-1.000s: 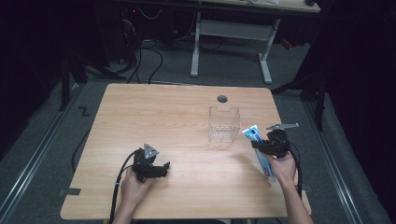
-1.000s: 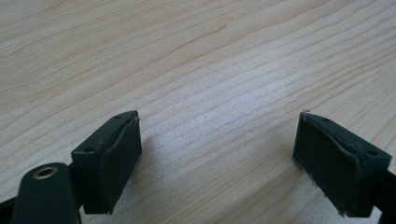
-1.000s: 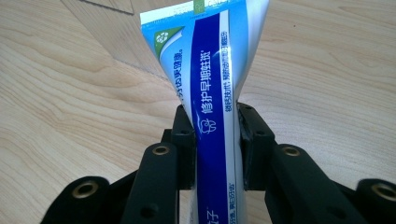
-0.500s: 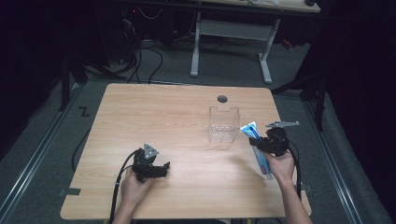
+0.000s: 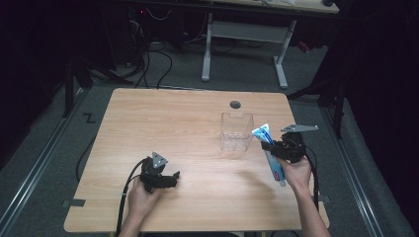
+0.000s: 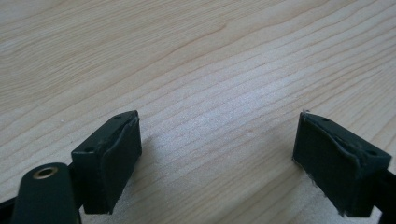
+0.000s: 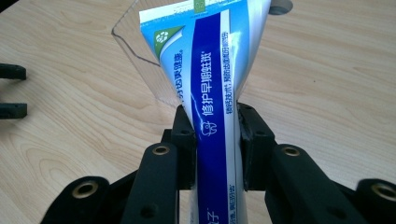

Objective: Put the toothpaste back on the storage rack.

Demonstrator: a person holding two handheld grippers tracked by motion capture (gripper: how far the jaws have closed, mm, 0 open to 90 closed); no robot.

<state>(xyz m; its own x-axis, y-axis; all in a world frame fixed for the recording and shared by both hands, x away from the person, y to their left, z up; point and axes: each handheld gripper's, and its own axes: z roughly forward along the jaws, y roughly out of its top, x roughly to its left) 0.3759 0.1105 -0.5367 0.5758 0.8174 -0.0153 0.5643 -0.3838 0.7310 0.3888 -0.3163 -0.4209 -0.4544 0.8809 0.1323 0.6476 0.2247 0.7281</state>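
My right gripper (image 5: 274,146) is shut on a blue and white toothpaste tube (image 5: 271,150), held above the table's right side with its flat crimped end toward the clear plastic box (image 5: 236,131). In the right gripper view the tube (image 7: 212,84) runs up between the two jaws, and the clear box (image 7: 147,51) stands just behind it. My left gripper (image 5: 168,178) rests low over the wood at the front left, jaws wide apart. Between the left gripper's pads (image 6: 114,158) there is only bare wood.
The wooden table (image 5: 163,123) has a round cable hole (image 5: 235,104) behind the box. A white desk frame (image 5: 247,34) and cables stand on the floor beyond the far edge. The left gripper's black fingers (image 7: 11,88) show at the right gripper view's left edge.
My right gripper has carried the tube a little left toward the clear box and lifted its crimped end. The left gripper has stayed in place.
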